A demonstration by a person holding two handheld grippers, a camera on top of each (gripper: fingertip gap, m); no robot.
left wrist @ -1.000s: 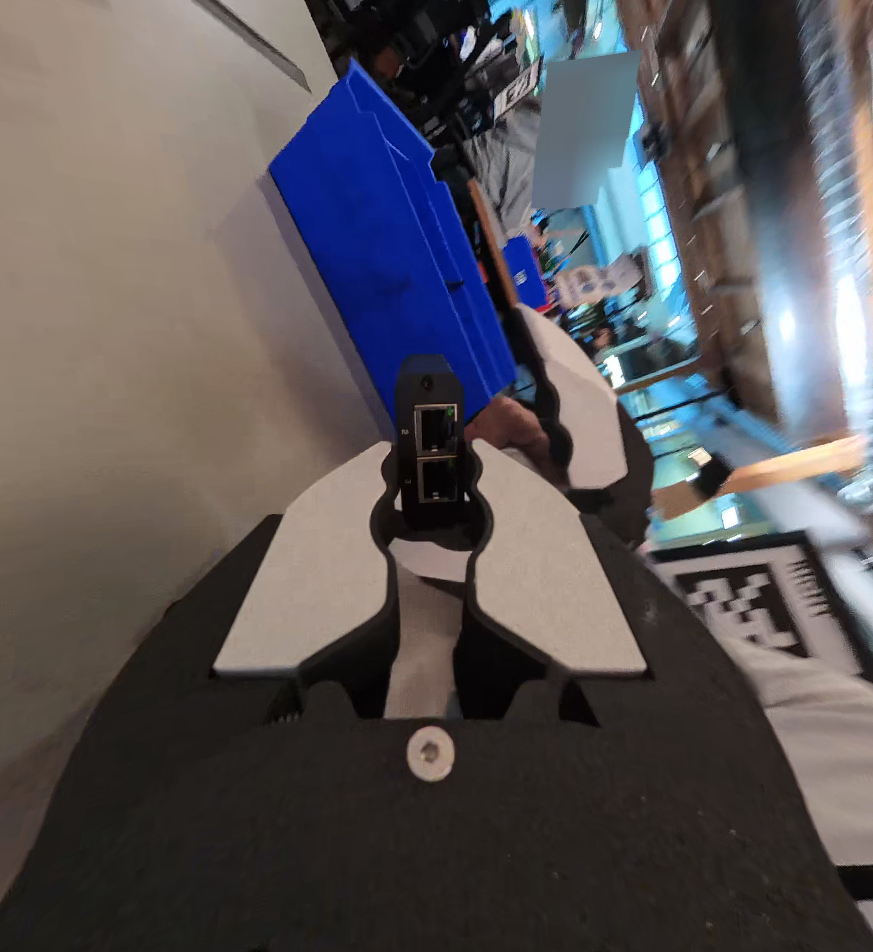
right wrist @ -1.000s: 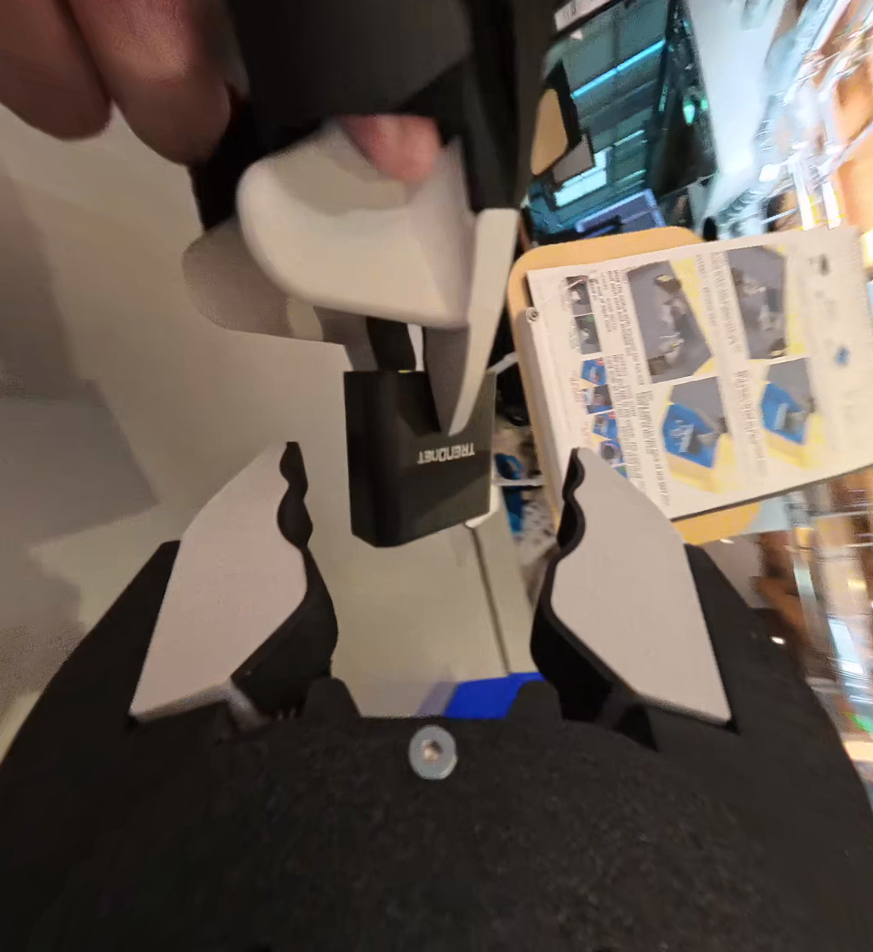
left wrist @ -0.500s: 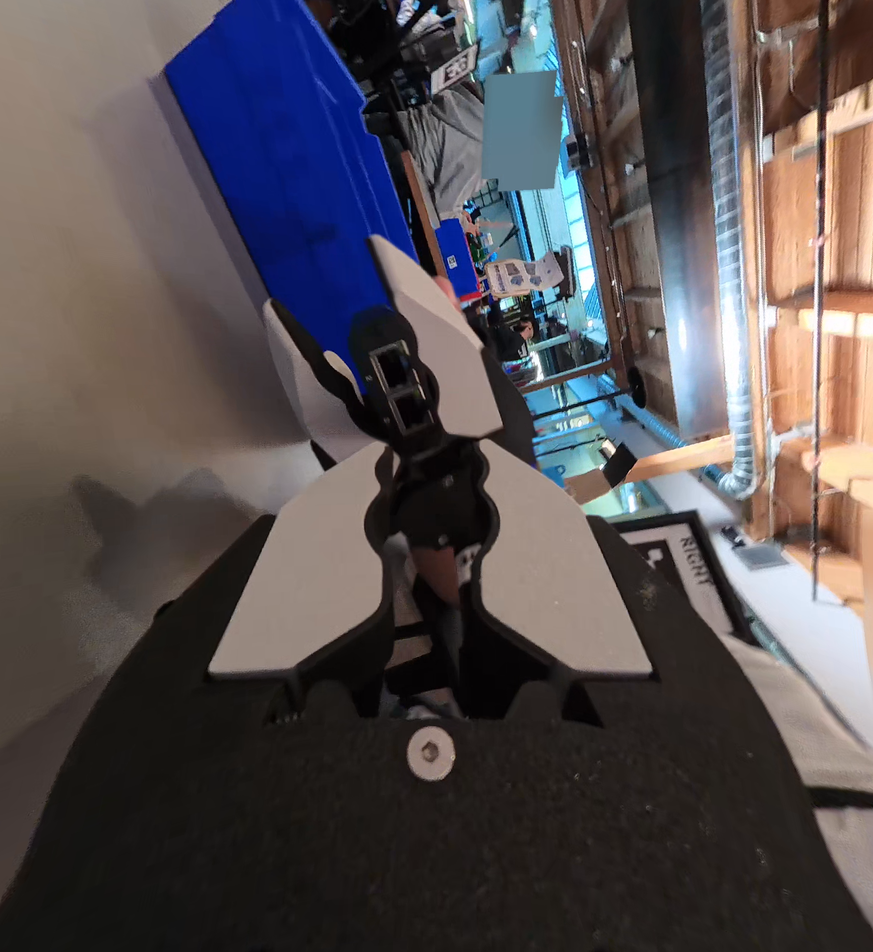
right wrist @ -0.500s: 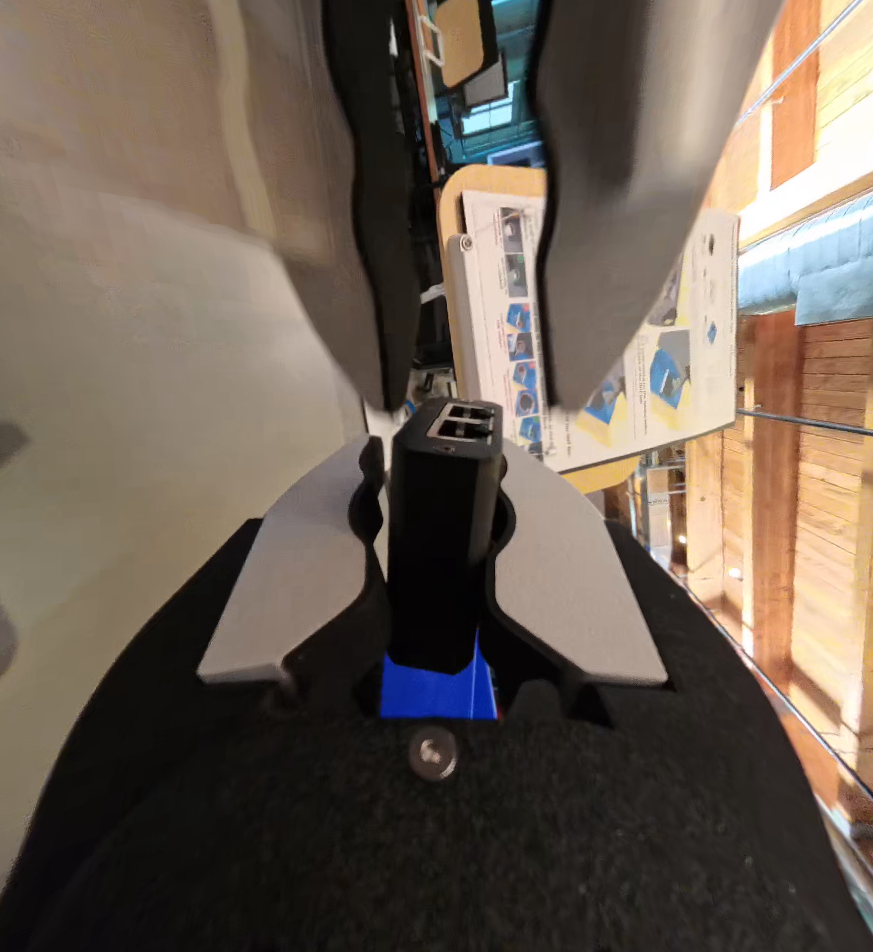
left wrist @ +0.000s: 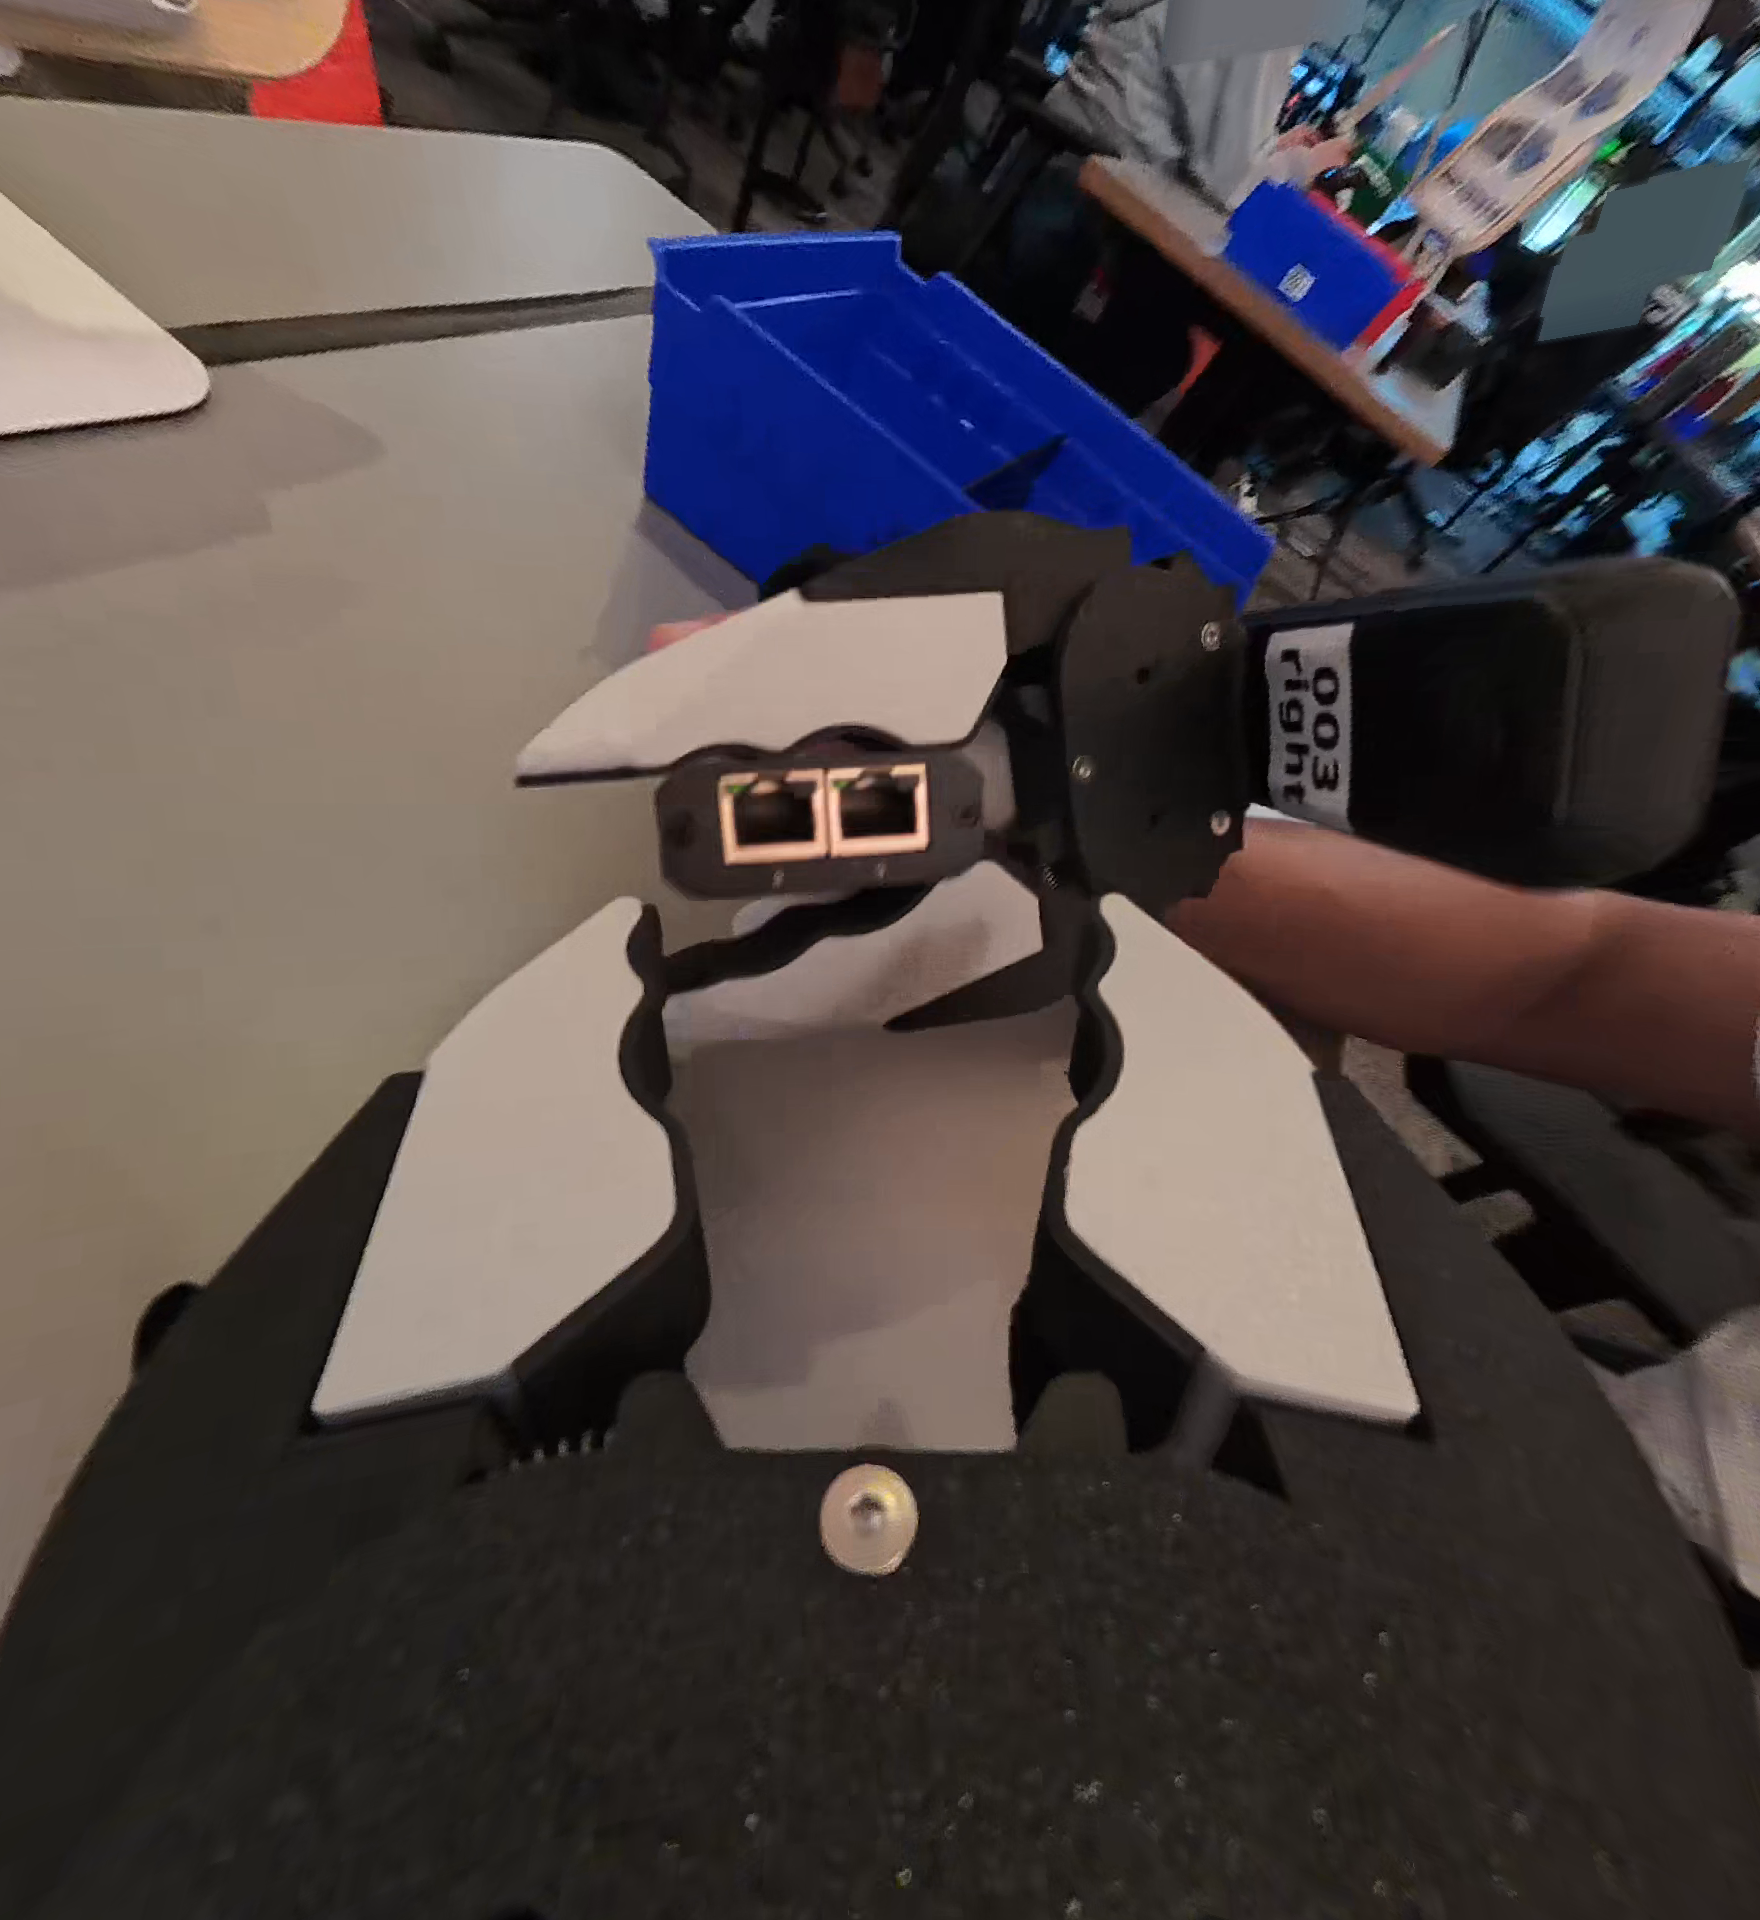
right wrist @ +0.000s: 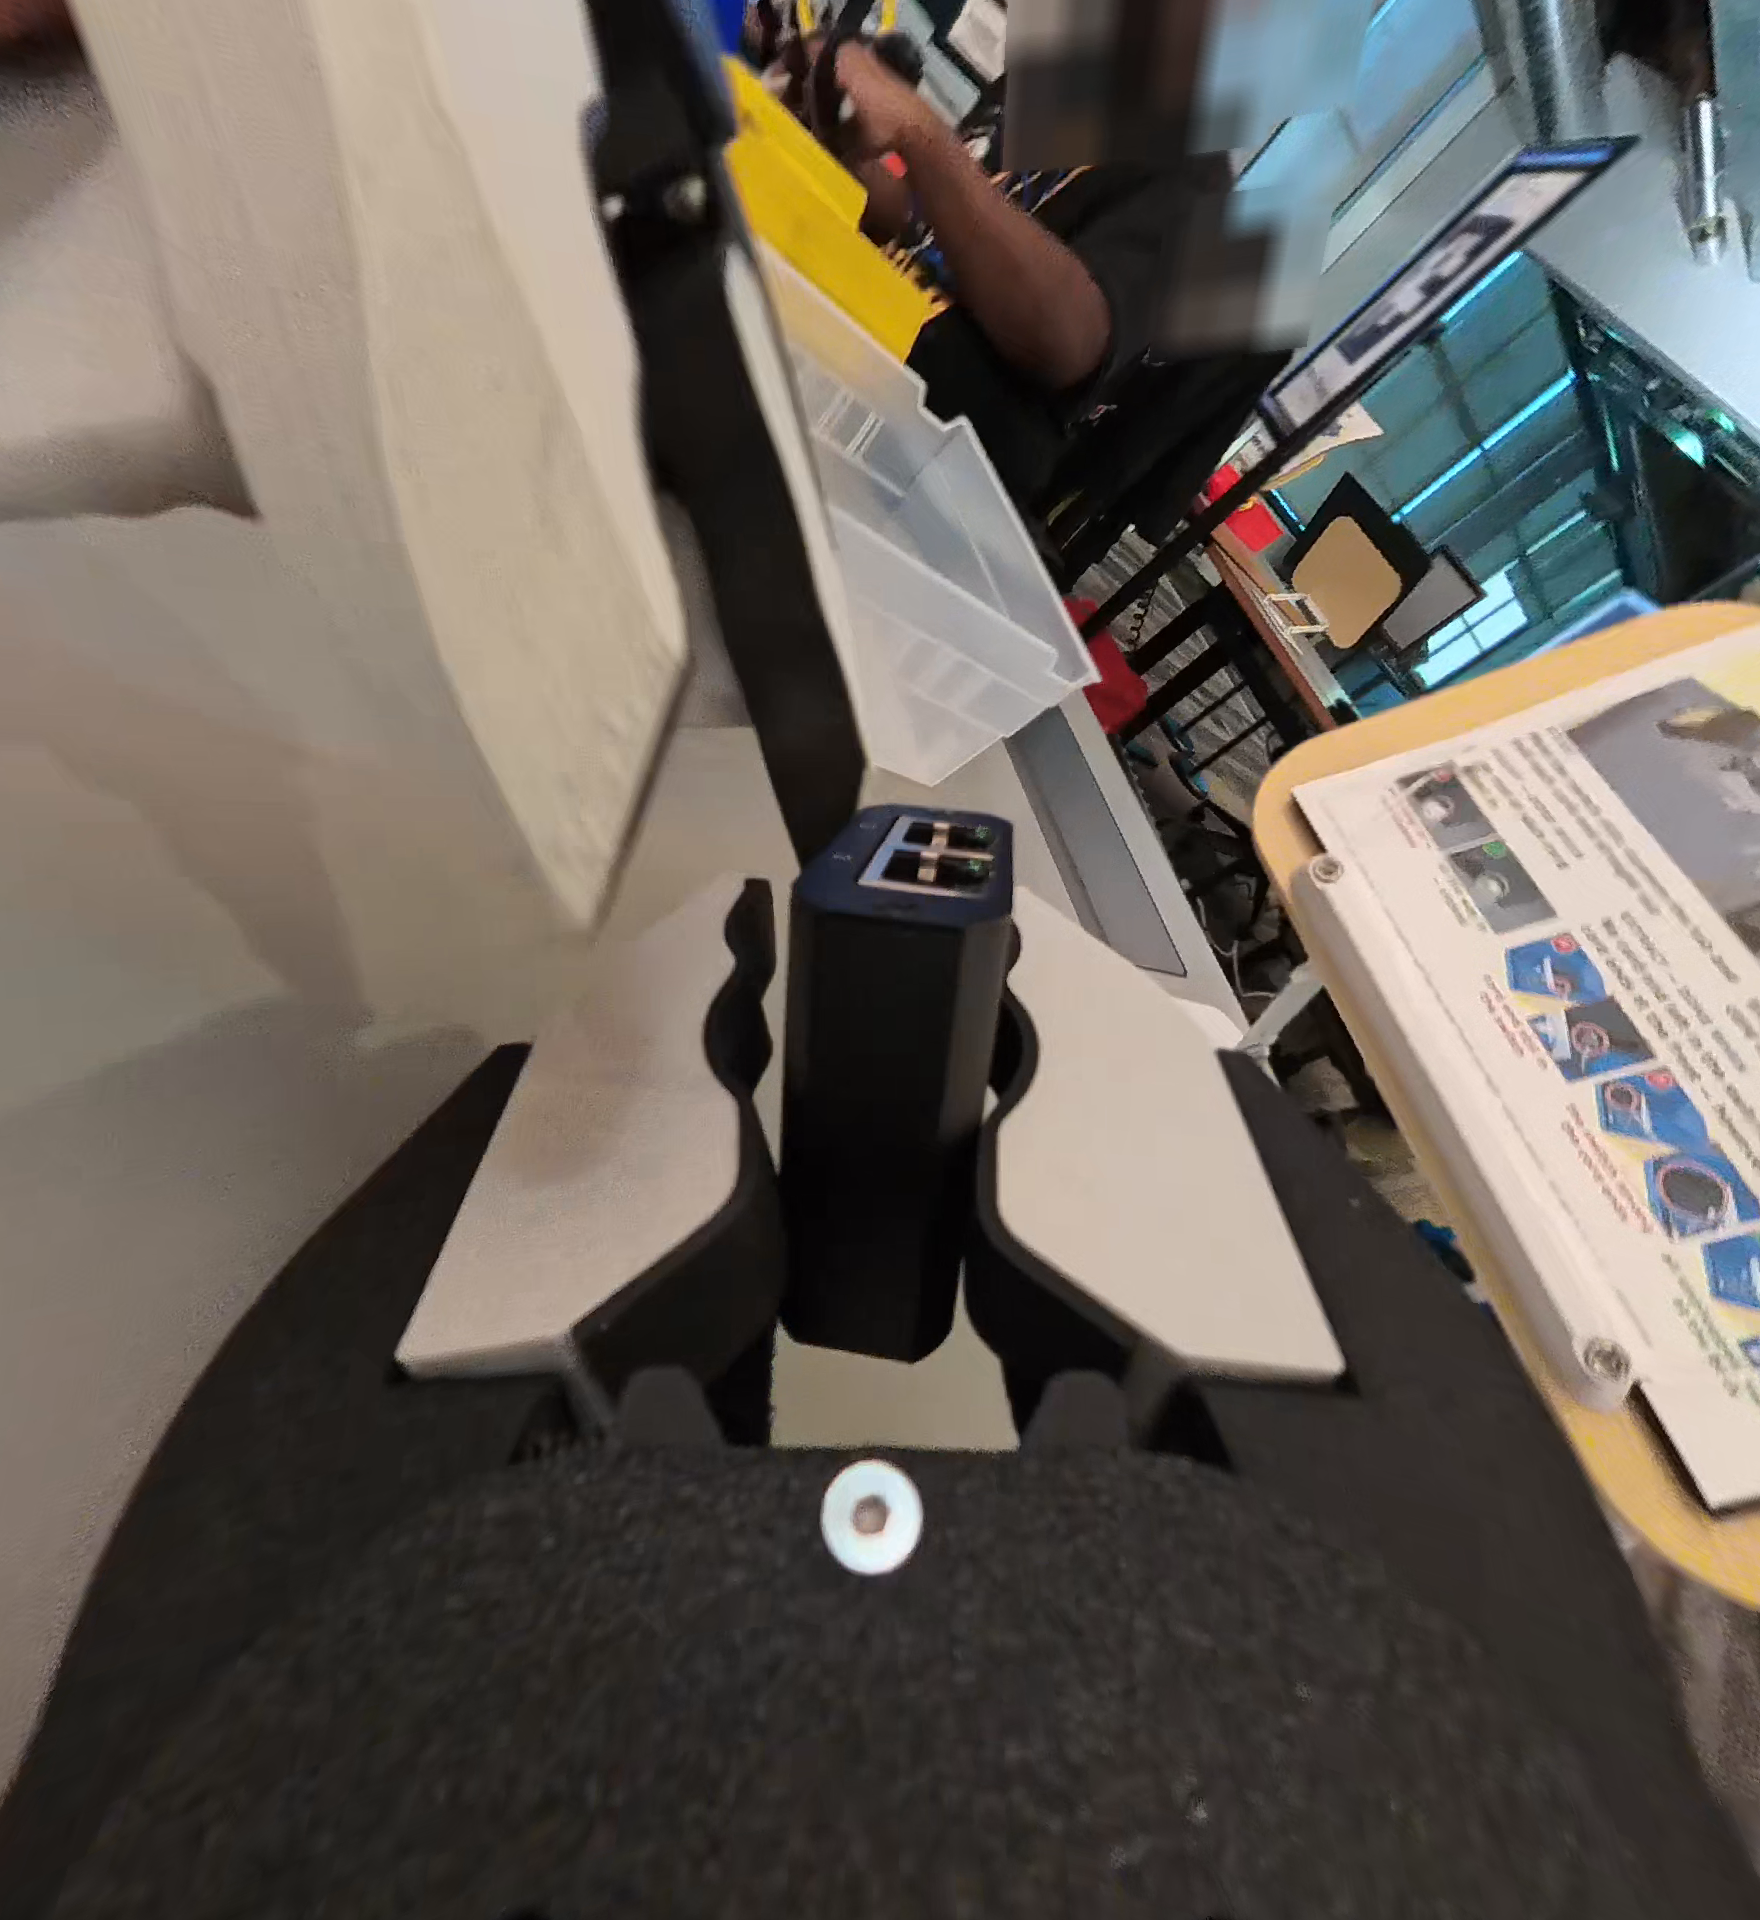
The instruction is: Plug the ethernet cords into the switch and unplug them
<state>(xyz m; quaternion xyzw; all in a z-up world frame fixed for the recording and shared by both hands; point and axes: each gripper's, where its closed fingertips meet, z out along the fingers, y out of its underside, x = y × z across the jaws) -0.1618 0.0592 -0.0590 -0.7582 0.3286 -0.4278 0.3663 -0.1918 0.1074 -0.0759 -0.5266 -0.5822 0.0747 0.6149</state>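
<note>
Here the right gripper clamps the black switch on both sides, its two empty ports facing the left gripper. The left gripper's jaws stand wide apart with nothing between them, just in front of the switch. A blue bin sits behind the switch on the table.
</note>
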